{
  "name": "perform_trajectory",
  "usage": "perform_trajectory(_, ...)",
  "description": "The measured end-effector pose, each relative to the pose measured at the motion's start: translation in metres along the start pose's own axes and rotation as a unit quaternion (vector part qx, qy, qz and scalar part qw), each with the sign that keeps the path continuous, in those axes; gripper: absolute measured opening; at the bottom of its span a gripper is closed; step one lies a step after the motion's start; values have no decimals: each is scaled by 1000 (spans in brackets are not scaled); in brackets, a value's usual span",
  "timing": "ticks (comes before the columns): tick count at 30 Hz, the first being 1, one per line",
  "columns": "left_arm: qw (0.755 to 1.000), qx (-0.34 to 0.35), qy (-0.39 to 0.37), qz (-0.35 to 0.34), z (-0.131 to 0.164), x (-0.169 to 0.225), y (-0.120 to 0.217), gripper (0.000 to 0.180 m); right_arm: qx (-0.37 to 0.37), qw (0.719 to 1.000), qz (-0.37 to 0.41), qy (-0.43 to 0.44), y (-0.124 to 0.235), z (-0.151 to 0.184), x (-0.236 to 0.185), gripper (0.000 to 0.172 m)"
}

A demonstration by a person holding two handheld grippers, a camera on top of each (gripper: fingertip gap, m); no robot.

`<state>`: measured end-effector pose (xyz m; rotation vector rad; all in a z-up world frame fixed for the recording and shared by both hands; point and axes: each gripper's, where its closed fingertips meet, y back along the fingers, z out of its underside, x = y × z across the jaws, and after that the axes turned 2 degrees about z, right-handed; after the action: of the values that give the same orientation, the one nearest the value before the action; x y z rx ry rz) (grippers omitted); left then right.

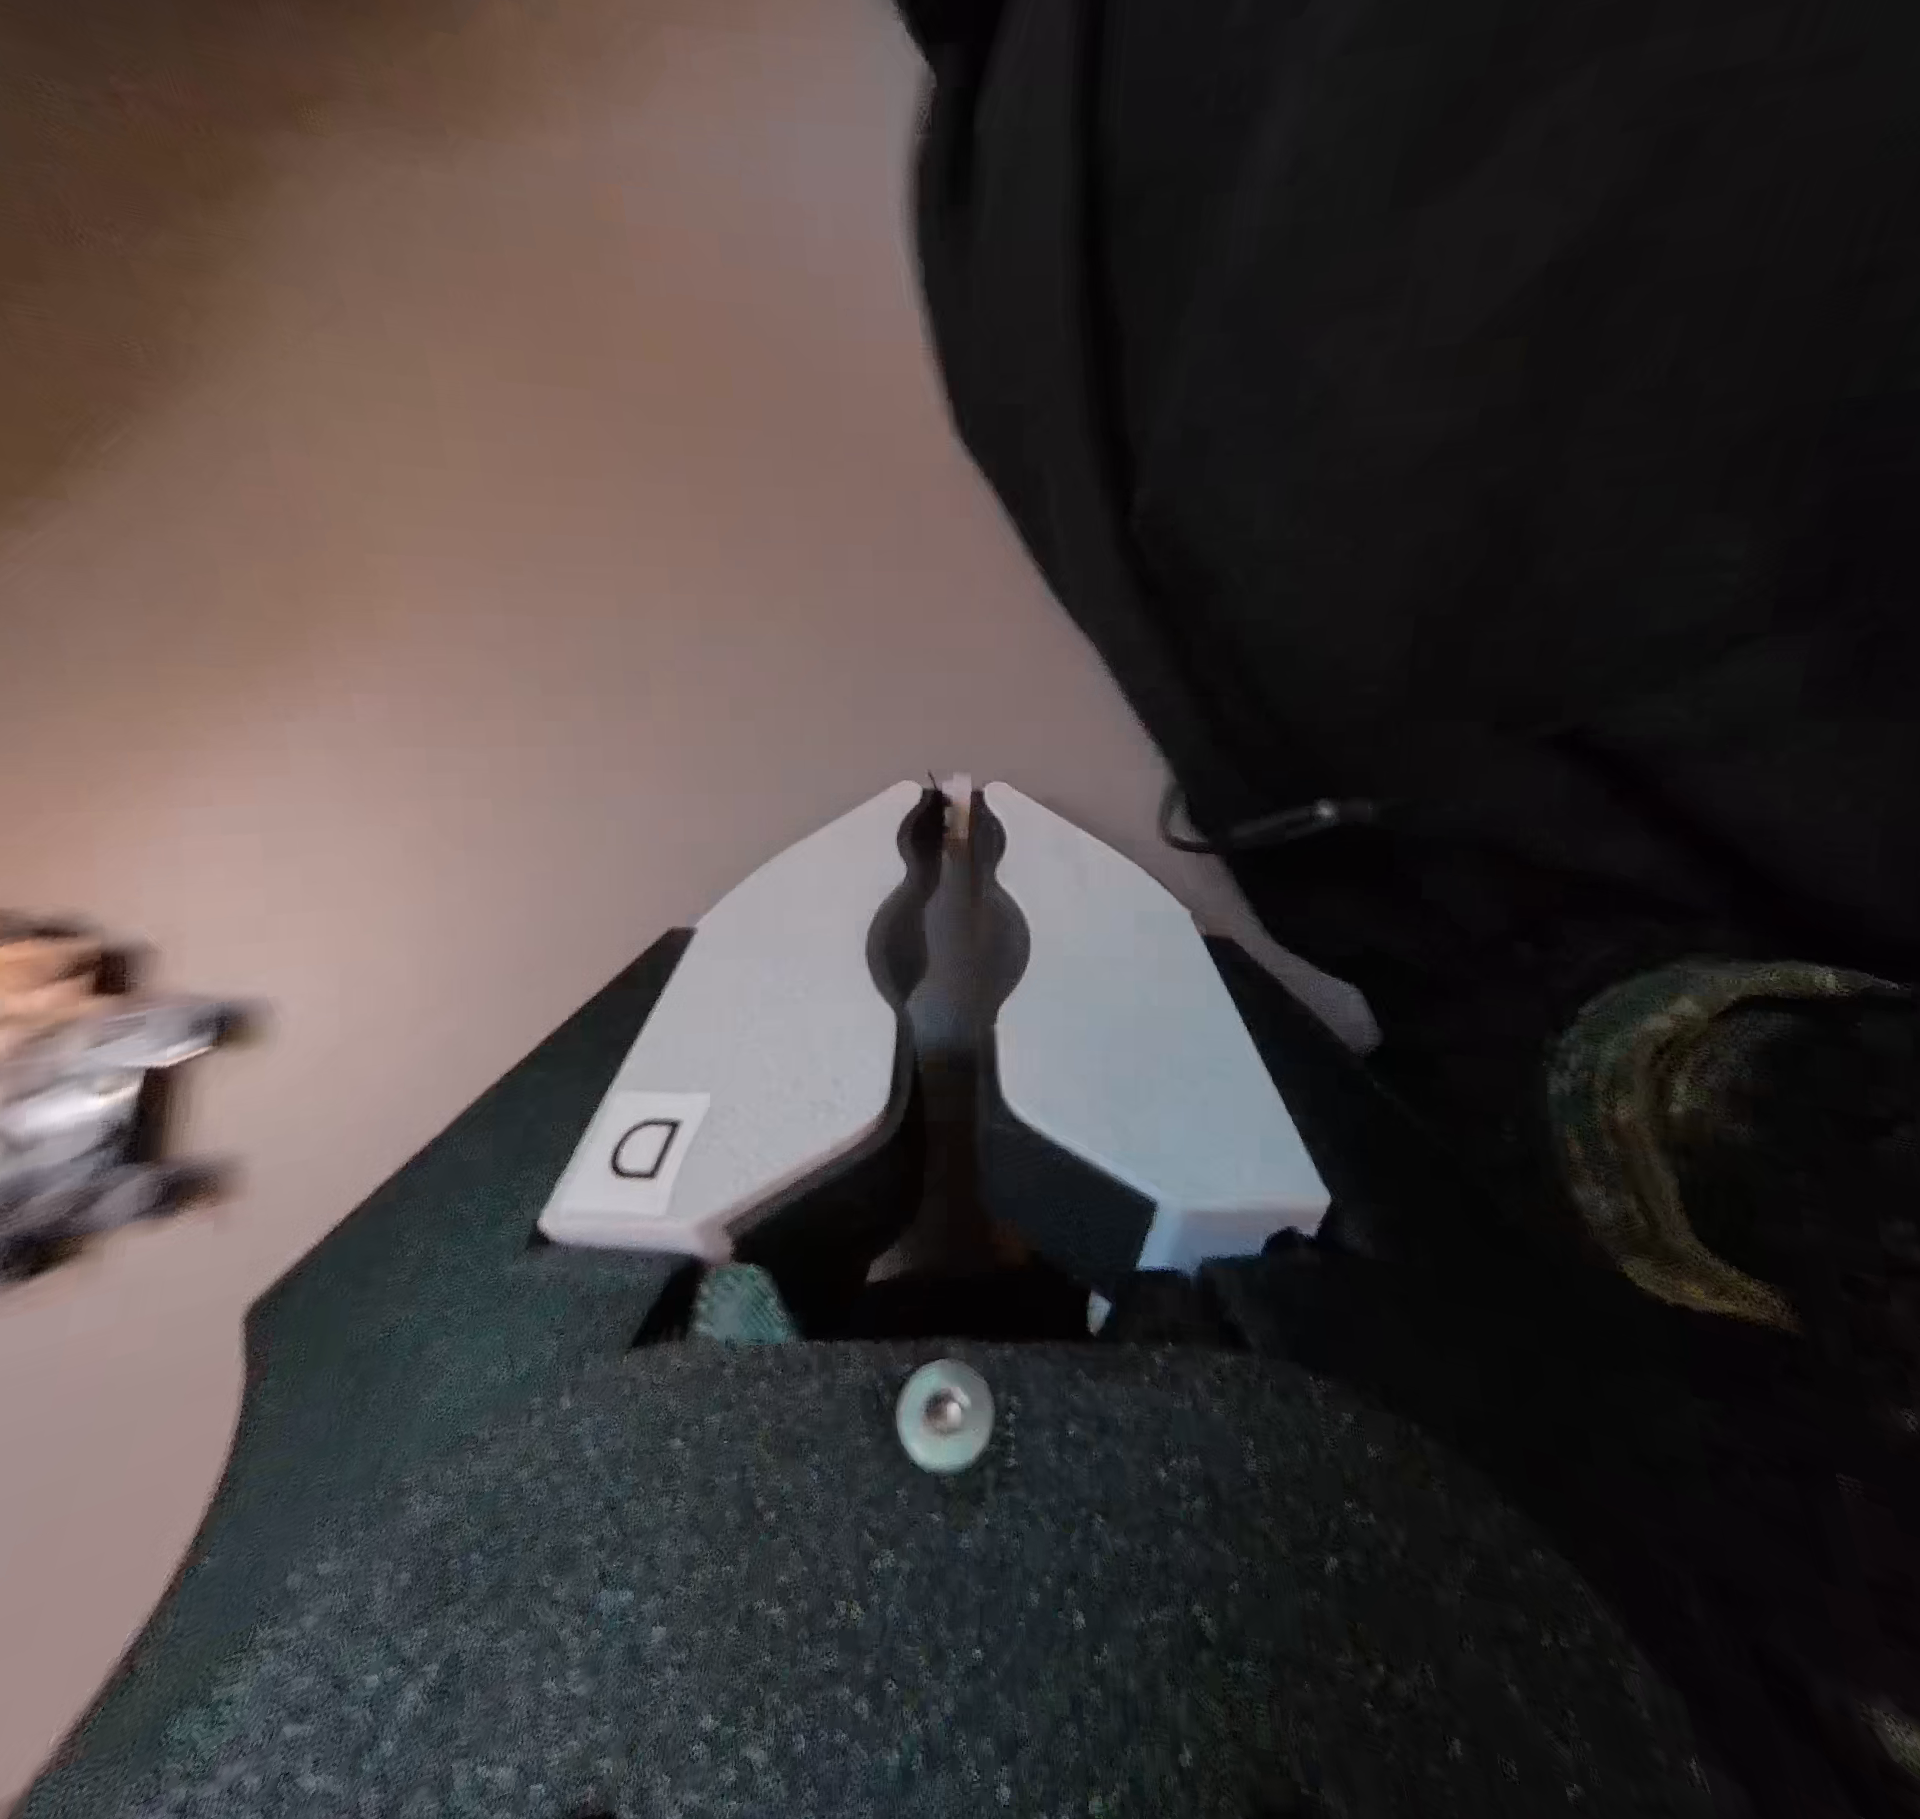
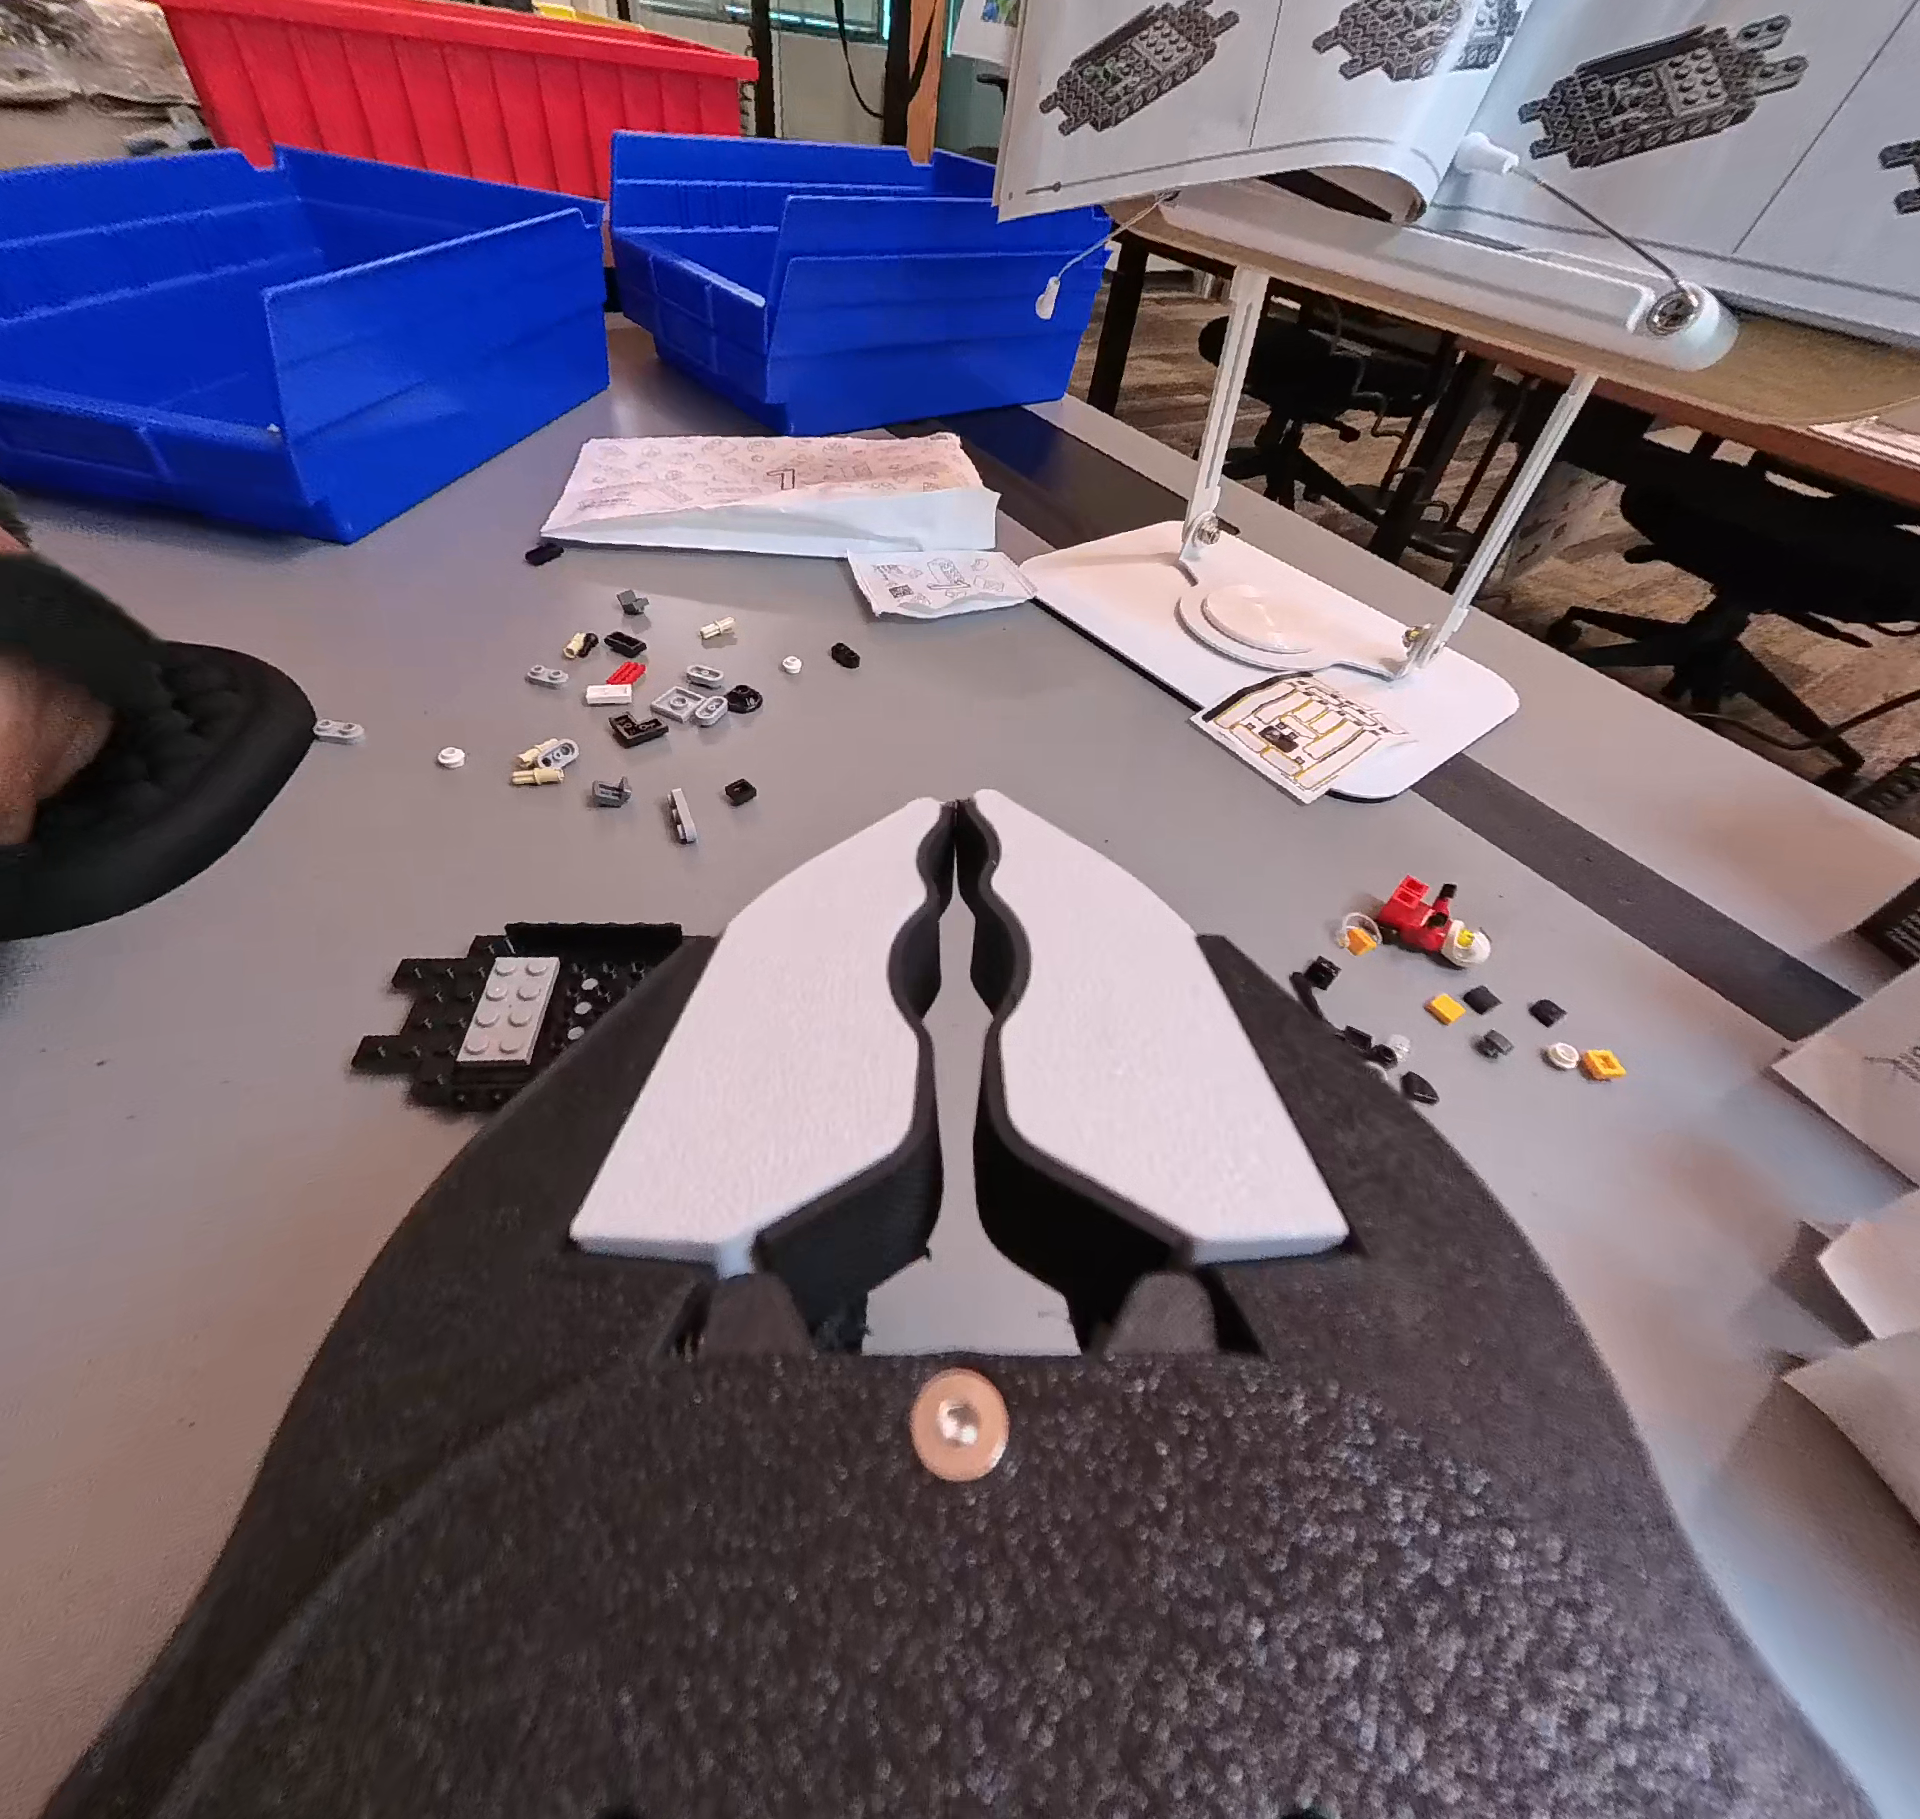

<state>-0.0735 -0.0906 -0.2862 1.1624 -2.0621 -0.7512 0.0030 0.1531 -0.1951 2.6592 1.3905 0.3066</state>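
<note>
Two grippers here, and your left gripper (image 1: 957, 795) has its jaws pinched nearly together on a tiny pale piece (image 1: 958, 805) right at the tips, so small and blurry that you can't tell what it is beyond a whitish sliver. That whole view is smeared: a plain pinkish-tan surface (image 1: 520, 522) behind the tips, dark black fabric (image 1: 1455, 419) filling the right side, and a blurred grey and black build (image 1: 94, 1083) off at the left edge. Your right gripper (image 2: 957, 807) has its jaws fully together with nothing between them, hovering over the grey desk (image 2: 1039, 689). Just beyond its tips lies a scatter of small loose bricks (image 2: 644, 699) in grey, black, white and red. To its left sits a black plate assembly with a grey brick on top (image 2: 509, 1011), and to its right a little red model (image 2: 1418, 917) with more small black and yellow pieces (image 2: 1475, 1026) near it. Farther back are two blue bins (image 2: 312, 335), a red bin (image 2: 447, 76), a paper bag (image 2: 779, 496), and a white stand (image 2: 1278, 616) holding an instruction booklet (image 2: 1351, 34).
</note>
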Motion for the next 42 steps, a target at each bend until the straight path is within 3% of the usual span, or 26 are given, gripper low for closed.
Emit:
perform_trajectory(2,993,61,10,-99,-12,-31,28,4,5,1000,12,-1,1,-2,4,0)
perform_trajectory(4,968,120,48,-215,-16,-66,71,5,15,999,32,-2,4,-5,11,0)
perform_trajectory(6,923,152,120,-331,2,-101,117,5,29,998,61,-9,9,-10,21,0)
perform_trajectory(8,863,145,201,-440,40,-128,158,4,46,995,89,-21,15,-16,32,0)
perform_trajectory(10,821,126,275,-485,77,-139,177,4,56,992,110,-33,20,-18,41,0)
perform_trajectory(13,785,97,341,-508,114,-146,183,4,57,990,117,-44,22,-18,46,0)
perform_trajectory(19,751,64,383,-534,139,-150,187,9,45,992,112,-25,18,-14,40,0)
perform_trajectory(25,732,92,375,-561,135,-154,199,40,40,993,110,-12,16,-13,37,0)
perform_trajectory(31,737,199,309,-568,96,-154,212,34,51,990,127,-24,20,-17,44,7)
perform_trajectory(35,732,251,243,-585,71,-147,224,9,60,987,145,-25,23,-18,49,11)
perform_trajectory(37,723,282,207,-596,53,-143,233,0,62,987,146,-20,22,-19,49,10)
perform_trajectory(42,692,333,133,-626,1,-141,261,0,54,989,136,2,18,-16,41,8)
